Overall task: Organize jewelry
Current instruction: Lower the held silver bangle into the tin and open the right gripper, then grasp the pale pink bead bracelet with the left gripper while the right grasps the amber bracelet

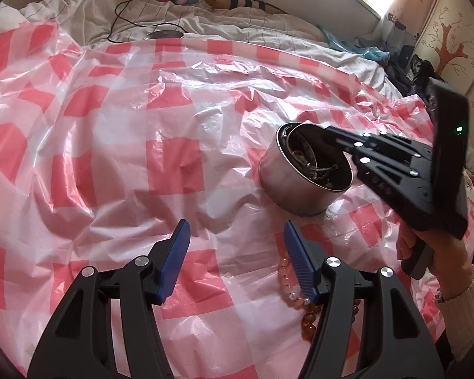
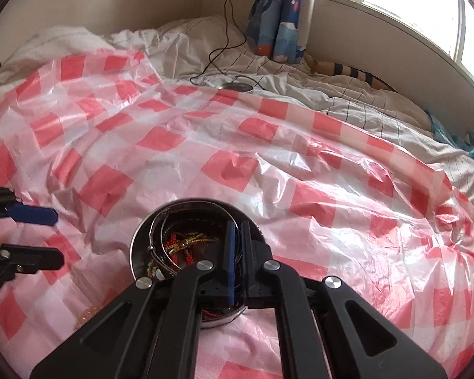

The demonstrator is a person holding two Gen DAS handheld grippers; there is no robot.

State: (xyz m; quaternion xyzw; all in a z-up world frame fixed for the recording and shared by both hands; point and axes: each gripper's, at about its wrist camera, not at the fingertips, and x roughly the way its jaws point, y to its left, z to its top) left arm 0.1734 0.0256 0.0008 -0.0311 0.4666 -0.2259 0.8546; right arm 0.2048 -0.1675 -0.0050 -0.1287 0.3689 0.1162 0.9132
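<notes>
Beads [image 1: 303, 300] lay on the bed's checked sheet [image 1: 110, 158] under the empty, parted jaws of the left gripper [image 1: 235, 230], at seven o'clock from the steel bowl [image 1: 295, 189], whose rim the right gripper [image 2: 237, 230] pinched with closed jaws.

The plastic sheet [image 1: 110, 145] covers the bed, with the bedding [image 1: 230, 25] behind it at twelve o'clock. On the sheet, at two o'clock from the left gripper [image 1: 235, 237], stands the tin [image 1: 300, 183] — jewelry [image 2: 186, 246] lies inside it, and the right gripper [image 2: 237, 240] reaches over its rim. The bead bracelets [image 1: 287, 281] lie on the sheet at four o'clock, partly under the left gripper's right finger — a cable [image 1: 126, 9] lies on the bedding.
</notes>
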